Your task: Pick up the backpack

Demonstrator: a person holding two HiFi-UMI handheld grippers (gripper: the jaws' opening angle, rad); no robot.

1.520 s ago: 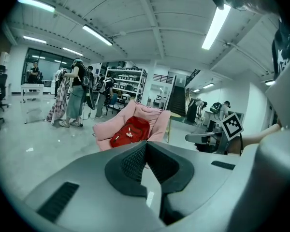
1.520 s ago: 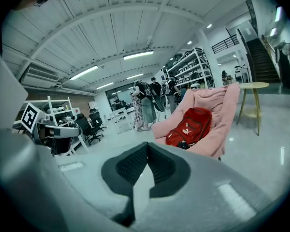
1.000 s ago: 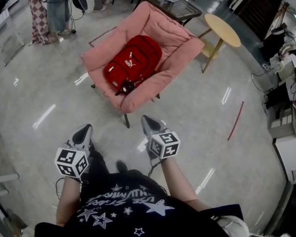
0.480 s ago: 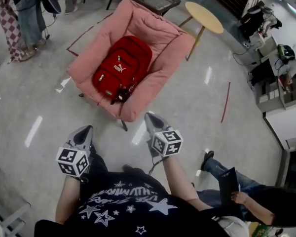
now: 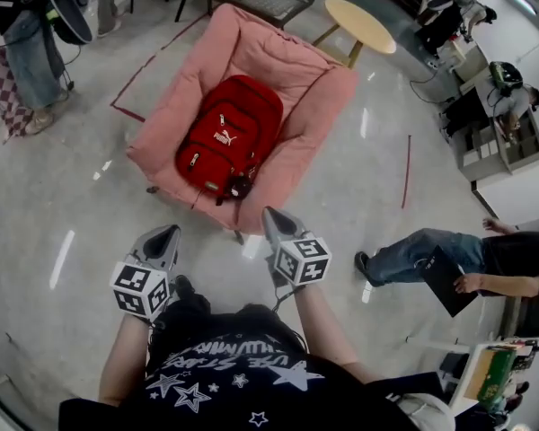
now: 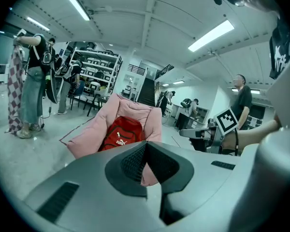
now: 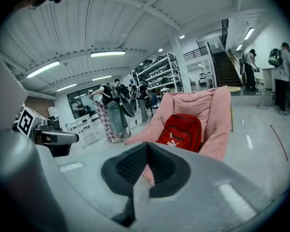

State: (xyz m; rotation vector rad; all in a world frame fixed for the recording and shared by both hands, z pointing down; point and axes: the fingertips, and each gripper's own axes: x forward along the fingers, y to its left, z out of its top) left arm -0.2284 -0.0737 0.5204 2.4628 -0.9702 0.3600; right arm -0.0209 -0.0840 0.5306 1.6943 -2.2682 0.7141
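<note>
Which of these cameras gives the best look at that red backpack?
The head view: it looks down on the whole red backpack, pockets and zips showing, lying in the pink chair. Both gripper views show it small and from low in front, its lower end hidden.

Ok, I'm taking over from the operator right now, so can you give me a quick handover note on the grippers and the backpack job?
Left gripper: jaws shut, empty, held in front of the body, short of the chair.
Right gripper: jaws shut, empty, tip close to the chair's near edge.
Red fabric backpack: lies on the seat of the pink padded armchair, logo side up, untouched.
Done: the person faces the chair, nothing gripped.
Left: open the jaws, reach in, grip the backpack, probably at its top or a strap, and lift it.
</note>
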